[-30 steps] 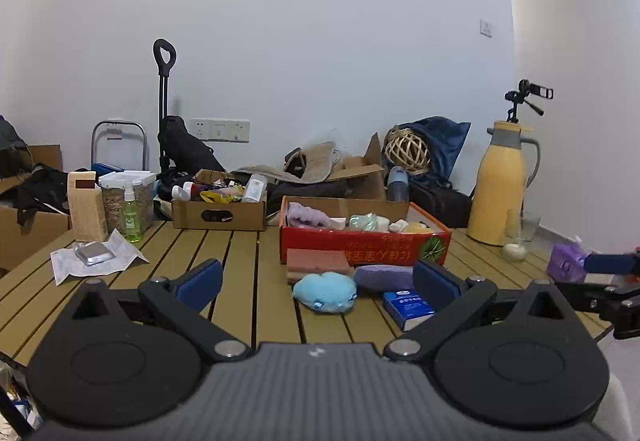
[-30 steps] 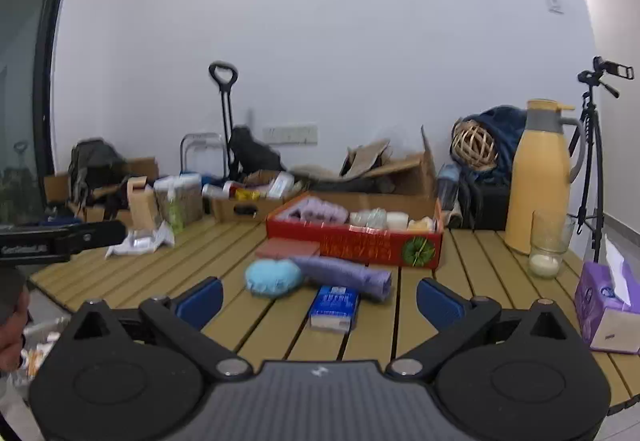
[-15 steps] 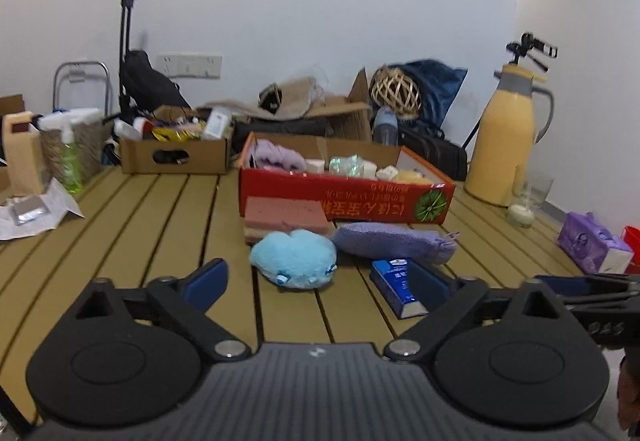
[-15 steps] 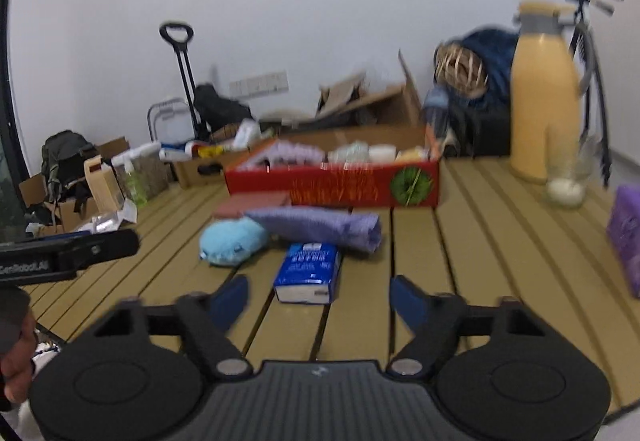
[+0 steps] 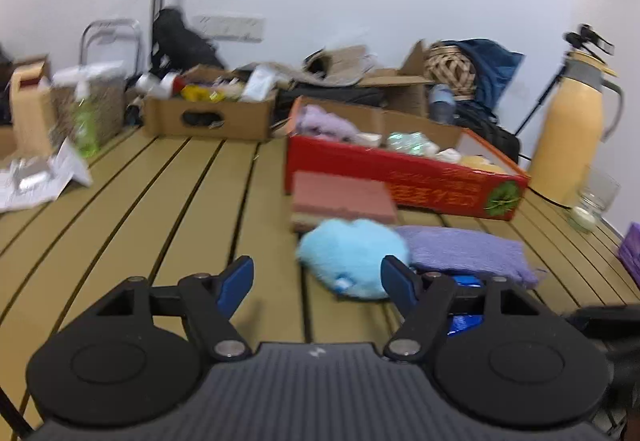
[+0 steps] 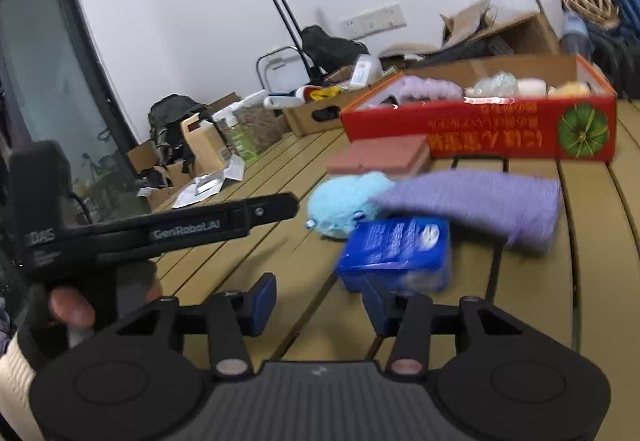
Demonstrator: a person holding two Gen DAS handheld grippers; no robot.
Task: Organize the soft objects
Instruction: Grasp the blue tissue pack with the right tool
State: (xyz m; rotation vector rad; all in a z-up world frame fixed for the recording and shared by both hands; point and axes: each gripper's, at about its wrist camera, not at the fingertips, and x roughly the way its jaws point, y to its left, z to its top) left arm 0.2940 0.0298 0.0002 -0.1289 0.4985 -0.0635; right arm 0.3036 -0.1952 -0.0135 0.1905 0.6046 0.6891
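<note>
Left gripper (image 5: 316, 280): jaws spread wide, empty; low over the slatted table (image 5: 160, 209); right pad just beside the plush at 1 o'clock
Right gripper (image 6: 318, 299): jaws apart, empty; right pad at the near edge of the tissue pack; whether they touch cannot be told
Blue tissue pack (image 6: 396, 251): at 12 to 1 o'clock of the right gripper; purple cloth overlapping its far edge
Light-blue plush (image 5: 354, 257): on the table, touching the cloth's left end; brick-red sponge just behind
Purple cloth (image 5: 466, 253): lying flat, at 2 o'clock of the left gripper
Brick-red sponge block (image 5: 342, 197): against the red box's near wall
Red cardboard box (image 5: 400, 171): at 12 to 1 o'clock, far side; already holding soft items; likely destination
Step in hand (judged): left approach to the plush
Technique: shift right until the plush lies centred between the pads; close gently on its bulk; lift clear of the cloth before carrying over the box wall; motion blur suggests slowing first
</note>
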